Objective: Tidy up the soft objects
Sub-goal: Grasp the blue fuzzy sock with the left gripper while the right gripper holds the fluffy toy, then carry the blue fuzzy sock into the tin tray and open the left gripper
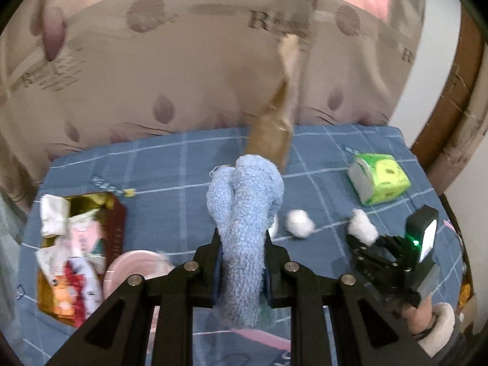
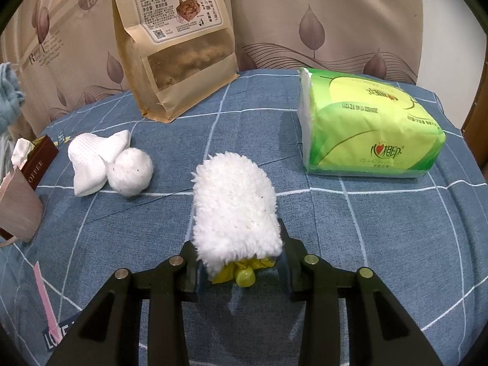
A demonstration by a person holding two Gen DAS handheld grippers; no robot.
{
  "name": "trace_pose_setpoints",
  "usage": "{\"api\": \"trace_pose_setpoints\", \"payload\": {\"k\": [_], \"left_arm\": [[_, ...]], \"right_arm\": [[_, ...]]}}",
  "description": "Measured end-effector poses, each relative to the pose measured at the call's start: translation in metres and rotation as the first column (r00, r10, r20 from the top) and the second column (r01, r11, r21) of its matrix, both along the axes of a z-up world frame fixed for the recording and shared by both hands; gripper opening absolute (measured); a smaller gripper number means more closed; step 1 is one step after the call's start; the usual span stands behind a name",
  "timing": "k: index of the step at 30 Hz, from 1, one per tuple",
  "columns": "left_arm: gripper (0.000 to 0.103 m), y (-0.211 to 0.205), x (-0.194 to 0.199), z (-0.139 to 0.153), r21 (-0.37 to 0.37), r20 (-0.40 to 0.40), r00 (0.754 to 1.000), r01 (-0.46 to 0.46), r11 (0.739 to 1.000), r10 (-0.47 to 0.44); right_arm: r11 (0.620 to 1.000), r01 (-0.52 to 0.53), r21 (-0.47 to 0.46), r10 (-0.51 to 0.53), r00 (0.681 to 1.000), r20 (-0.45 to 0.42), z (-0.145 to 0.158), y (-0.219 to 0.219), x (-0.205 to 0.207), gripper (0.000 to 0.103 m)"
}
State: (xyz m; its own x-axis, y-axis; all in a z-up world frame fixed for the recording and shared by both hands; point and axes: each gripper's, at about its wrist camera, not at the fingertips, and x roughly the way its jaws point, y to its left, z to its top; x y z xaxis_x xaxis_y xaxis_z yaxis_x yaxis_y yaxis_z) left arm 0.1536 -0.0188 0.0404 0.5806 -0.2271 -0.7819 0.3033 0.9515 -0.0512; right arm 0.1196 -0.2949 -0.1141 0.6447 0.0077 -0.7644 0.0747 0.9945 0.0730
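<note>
The left gripper (image 1: 242,262) is clamped on a blue towel (image 1: 244,213), a fluffy rolled cloth that stands up between the jaws and hangs out below them. It is lifted clear of the blue checked cloth (image 1: 183,158) that covers the table. The left wrist view is blurred.

The right gripper (image 2: 241,262) is closed on a white fluffy cloth (image 2: 235,204), whose woolly end sticks forward past the jaws, with a yellow-green piece (image 2: 244,274) showing at its near end. In the left wrist view this gripper (image 1: 363,238) sits low over the cloth on the right side, held by a hand (image 1: 418,308) in a cuffed sleeve.

Left of the white fluffy cloth lie two more soft things, touching each other: a white ball (image 2: 131,170) and a crumpled white rag (image 2: 91,158). A green tissue pack (image 2: 366,128) lies on its side to the right, well apart from them. A brown snack bag (image 2: 174,45) stands upright at the far edge of the table, against a beige curtain (image 2: 335,15) printed with leaves.

On the left side of the table stands a dark red box (image 1: 117,222) full of packets and a white cloth (image 1: 53,213); the right wrist view shows "OFFEE" on its side. Just beside it, nearer the camera, is a pink plate (image 1: 134,268), partly hidden by the left gripper. A pink paper bag (image 2: 18,204) shows at the left edge of the right wrist view.
</note>
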Motion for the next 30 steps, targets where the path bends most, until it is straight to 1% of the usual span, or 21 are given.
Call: {"api": "trace_pose_setpoints", "payload": {"k": [6, 12, 14, 17, 21, 22, 30], "left_arm": [[0.021, 0.049, 0.006, 0.011, 0.046, 0.033, 0.995, -0.096, 0.994, 0.094], [0.021, 0.093, 0.014, 0.006, 0.112, 0.046, 0.983, -0.181, 0.977, 0.177], [0.021, 0.110, 0.017, 0.002, 0.128, 0.045, 0.976, -0.216, 0.968, 0.212], [0.021, 0.132, 0.019, -0.005, 0.128, 0.040, 0.966, -0.259, 0.957, 0.256], [0.021, 0.160, 0.025, -0.017, 0.149, 0.022, 0.950, -0.310, 0.939, 0.310], [0.021, 0.169, 0.028, -0.020, 0.161, 0.020, 0.944, -0.328, 0.931, 0.329], [0.021, 0.220, 0.040, -0.029, 0.180, 0.013, 0.906, -0.419, 0.890, 0.424]], "right_arm": [[1.000, -0.003, -0.006, 0.003, 1.000, -0.002, -0.001, 0.001, 0.001, 0.037], [1.000, -0.005, -0.015, 0.005, 1.000, -0.003, -0.001, 0.001, 0.001, 0.037], [1.000, -0.004, -0.018, 0.004, 1.000, -0.004, -0.002, 0.002, 0.001, 0.037], [1.000, -0.003, -0.027, 0.003, 1.000, -0.005, -0.002, 0.003, 0.001, 0.037], [0.999, -0.002, -0.033, 0.002, 1.000, -0.005, -0.002, 0.004, 0.000, 0.037], [0.999, -0.002, -0.033, 0.002, 1.000, -0.005, -0.002, 0.004, 0.000, 0.037], [0.999, -0.002, -0.043, 0.001, 1.000, -0.007, -0.003, 0.005, 0.000, 0.037]]}}
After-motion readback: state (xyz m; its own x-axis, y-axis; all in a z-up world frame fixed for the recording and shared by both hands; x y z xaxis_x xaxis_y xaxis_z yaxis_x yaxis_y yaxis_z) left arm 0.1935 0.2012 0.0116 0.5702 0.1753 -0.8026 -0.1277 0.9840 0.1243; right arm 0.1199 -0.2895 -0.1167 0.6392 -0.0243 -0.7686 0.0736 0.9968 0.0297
